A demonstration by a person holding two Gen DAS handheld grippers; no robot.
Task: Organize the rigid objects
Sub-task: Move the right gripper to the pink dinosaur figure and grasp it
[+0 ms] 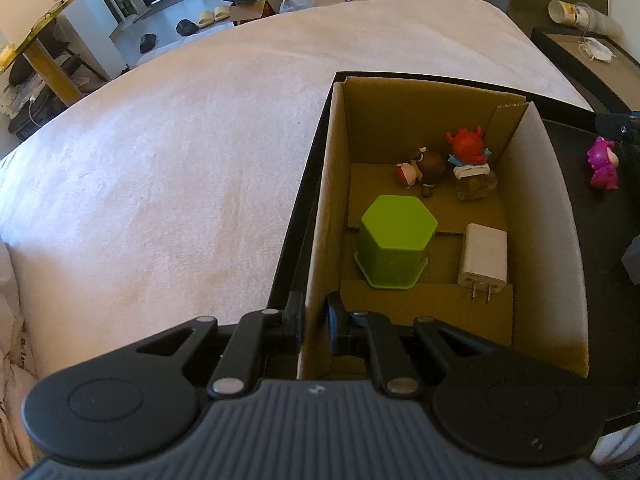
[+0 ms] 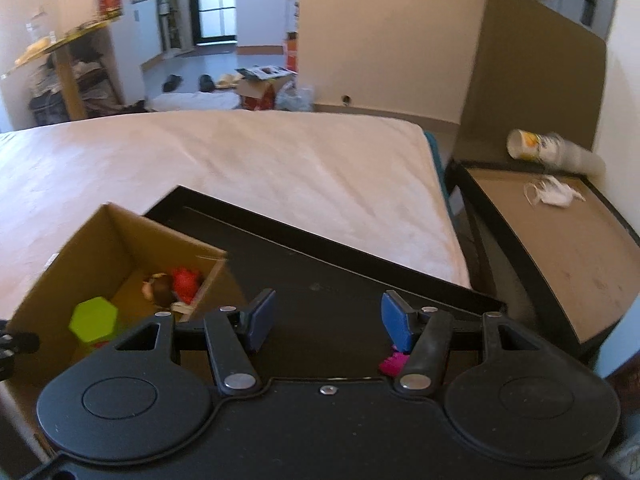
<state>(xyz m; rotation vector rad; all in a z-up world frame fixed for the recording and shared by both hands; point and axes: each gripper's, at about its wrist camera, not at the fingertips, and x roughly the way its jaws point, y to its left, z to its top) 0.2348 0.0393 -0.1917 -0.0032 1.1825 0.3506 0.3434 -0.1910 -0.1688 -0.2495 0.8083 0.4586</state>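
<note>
Cardboard box sits on the black table at the edge of the bed, and my left hand-held gripper is pinched nearly closed on its near left wall, steadying it. Inside are a green hexagonal container, a white charger plug beside it, and two small figurines at the far end, a brown one and a red one. Still outside is a pink toy figure, standing on the table just beyond the box's right wall. My right hand-held gripper is about half open and holds nothing; in its view the pink toy peeks out low behind the right finger, not between the pads. I judge the right hand is the nearer one, and it must shift right and draw back so the upright toy falls between the fingers.
</note>
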